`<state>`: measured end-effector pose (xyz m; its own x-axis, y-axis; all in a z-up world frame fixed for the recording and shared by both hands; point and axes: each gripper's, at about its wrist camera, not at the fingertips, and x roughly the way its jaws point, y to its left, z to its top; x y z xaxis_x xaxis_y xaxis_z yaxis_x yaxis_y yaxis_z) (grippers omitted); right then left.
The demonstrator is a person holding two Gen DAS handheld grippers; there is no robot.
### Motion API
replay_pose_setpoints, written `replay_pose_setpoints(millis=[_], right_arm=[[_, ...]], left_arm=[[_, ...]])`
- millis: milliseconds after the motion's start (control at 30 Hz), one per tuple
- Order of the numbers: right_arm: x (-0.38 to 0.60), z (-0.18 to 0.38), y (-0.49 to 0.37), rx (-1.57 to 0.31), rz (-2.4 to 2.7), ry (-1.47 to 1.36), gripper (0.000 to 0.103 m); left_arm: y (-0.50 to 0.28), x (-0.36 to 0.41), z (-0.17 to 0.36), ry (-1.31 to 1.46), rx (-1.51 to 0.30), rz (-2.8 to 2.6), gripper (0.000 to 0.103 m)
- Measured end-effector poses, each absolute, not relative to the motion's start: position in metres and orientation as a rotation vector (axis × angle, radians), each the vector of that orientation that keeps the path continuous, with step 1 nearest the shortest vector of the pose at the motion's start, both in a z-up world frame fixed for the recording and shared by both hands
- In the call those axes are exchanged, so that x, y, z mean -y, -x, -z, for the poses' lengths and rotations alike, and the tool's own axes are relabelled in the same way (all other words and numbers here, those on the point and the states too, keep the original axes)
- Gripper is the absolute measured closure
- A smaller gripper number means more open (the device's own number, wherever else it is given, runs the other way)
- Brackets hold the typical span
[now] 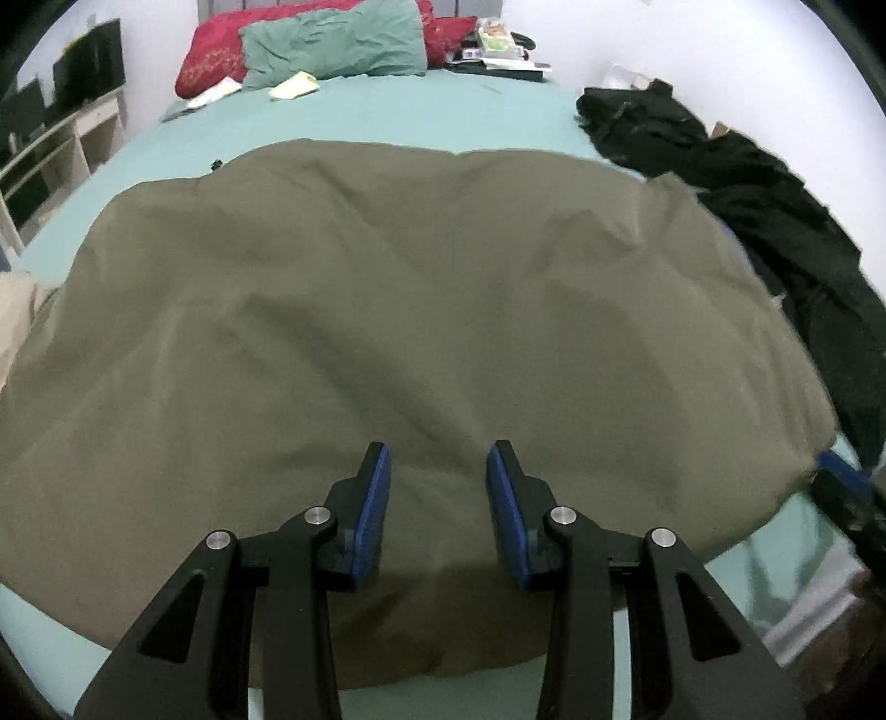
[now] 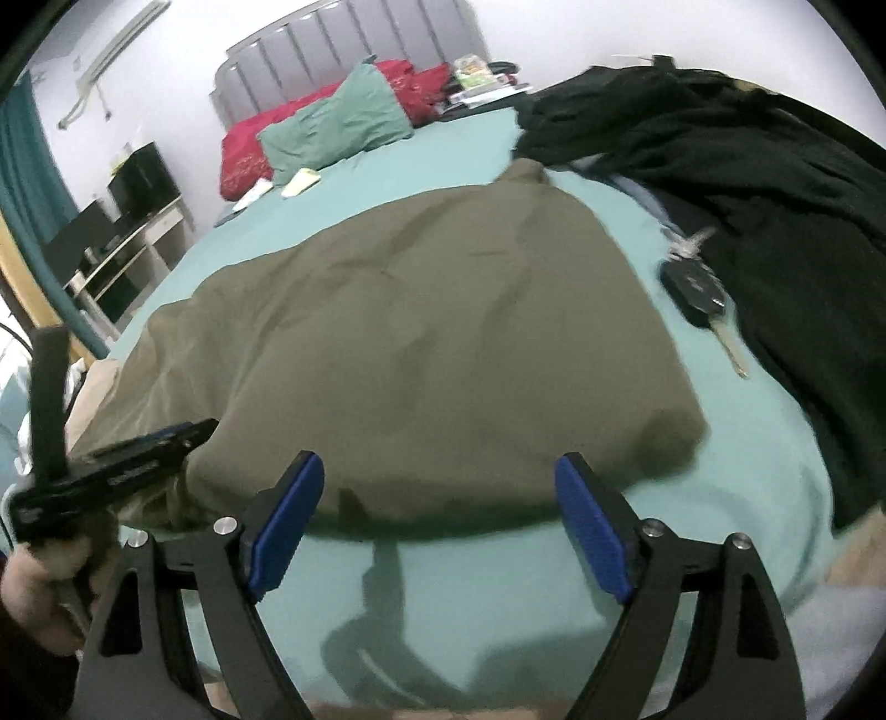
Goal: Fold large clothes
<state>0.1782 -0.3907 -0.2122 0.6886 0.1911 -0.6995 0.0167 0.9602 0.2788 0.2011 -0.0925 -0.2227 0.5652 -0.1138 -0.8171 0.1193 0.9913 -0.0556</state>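
Observation:
A large olive-green garment [image 1: 415, 277] lies spread and folded over on the teal bed sheet [image 1: 387, 116]. My left gripper [image 1: 438, 448] hovers over its near part, jaws partly apart, with nothing pinched between the blue pads. In the right wrist view the same garment [image 2: 421, 343] lies as a broad slab. My right gripper [image 2: 438, 459] stands wide open at its near edge, over bare sheet [image 2: 443, 581], holding nothing. The left gripper [image 2: 166, 440] shows at the garment's left corner, held in a hand [image 2: 39, 598].
Black clothes [image 2: 747, 166] are heaped along the bed's right side, with a car key on a bunch of keys [image 2: 698, 288] beside them. Teal [image 1: 338, 44] and red [image 1: 216, 55] pillows and small items lie at the headboard. A shelf unit [image 1: 55, 138] stands left of the bed.

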Motion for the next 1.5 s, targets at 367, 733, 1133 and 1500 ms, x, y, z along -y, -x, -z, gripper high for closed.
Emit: replay_pose_setpoints(millis=[367, 733, 1133, 1500], right_arm=[[0.429, 0.237, -0.183, -0.834, -0.089, -0.469, 0.018], [0.422, 0.249, -0.235, -0.712, -0.211, -0.768, 0.014], [0.368, 0.190, -0.255, -0.636, -0.277, -0.585, 0.082], [0.276, 0.115, -0.267, -0.585, -0.233, -0.173, 0.083]], left_arm=[[-0.205, 0.105, 0.236, -0.068, -0.912, 0.102, 0.064], [-0.204, 0.106, 0.236, -0.044, -0.890, 0.099, 0.064], [-0.211, 0.097, 0.228, -0.050, -0.899, 0.177, 0.063], [-0.216, -0.017, 0.152, -0.031, -0.735, 0.227, 0.063]])
